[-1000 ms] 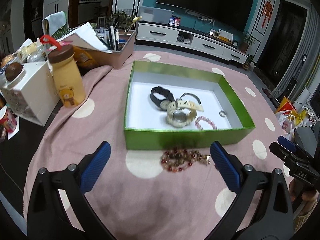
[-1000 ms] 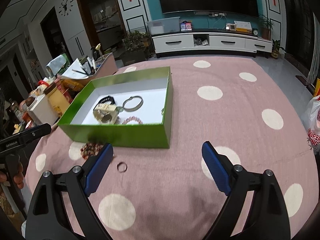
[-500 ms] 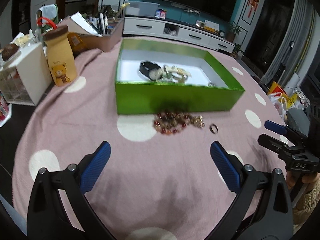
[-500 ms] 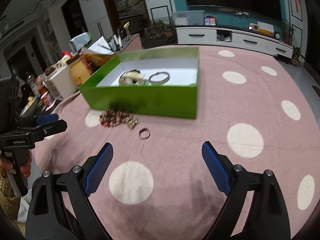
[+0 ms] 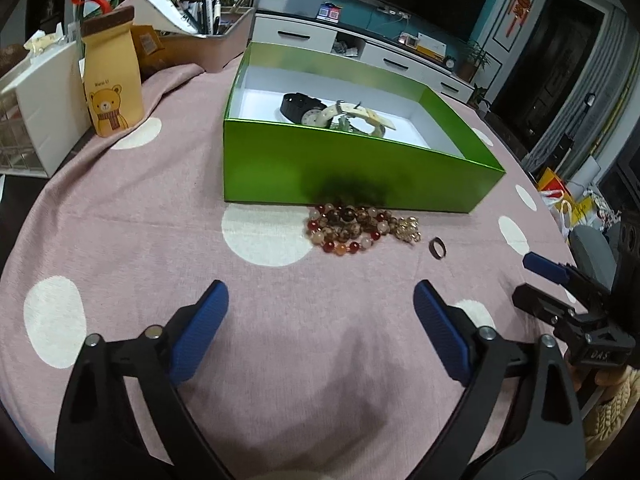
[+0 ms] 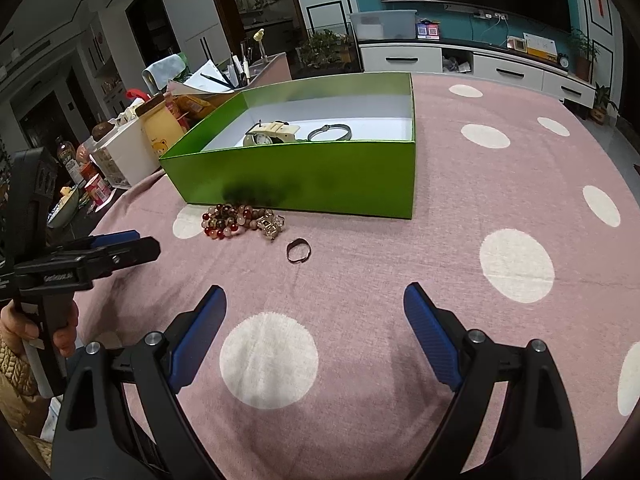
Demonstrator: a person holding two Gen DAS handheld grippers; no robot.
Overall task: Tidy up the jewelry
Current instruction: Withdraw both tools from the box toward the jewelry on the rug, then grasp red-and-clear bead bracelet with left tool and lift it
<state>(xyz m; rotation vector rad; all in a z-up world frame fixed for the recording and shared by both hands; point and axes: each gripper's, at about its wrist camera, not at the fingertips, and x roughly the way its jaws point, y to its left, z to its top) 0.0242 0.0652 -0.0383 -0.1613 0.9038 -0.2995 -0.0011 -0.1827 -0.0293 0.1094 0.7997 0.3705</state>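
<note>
Left hand-held gripper point(image 5: 320, 304): jaws spread wide, having just closed in slightly; nothing between the blue pads; poised over bare cloth, short of the green box.
Right hand-held gripper point(image 6: 314, 304): jaws spread wide, nothing between them; poised over the cloth, short of the green box.
Worktop point(image 6: 520, 184): covered by a pink cloth with white polka dots.
Green box point(image 5: 344, 168): open-topped, white inside, standing on the cloth; landmark for the entries below.
Beaded bracelet point(image 5: 348, 228): heap of red, brown and pale beads on the cloth, touching or just beside the box's near wall.
Gold charm cluster point(image 5: 408, 229): at the bracelet's right end, just in front of the box's near wall.
Ring point(image 5: 437, 248): dark band lying alone on the cloth, near the box's near wall, right of the charm cluster.
Black watch point(image 5: 298, 105): inside the box.
Cream watch point(image 5: 352, 114): inside the box, against the black watch.
Bangle point(image 6: 330, 133): inside the box, right of the watches.
Bear-print bottle point(image 5: 112, 80): upright, left of the box.
</note>
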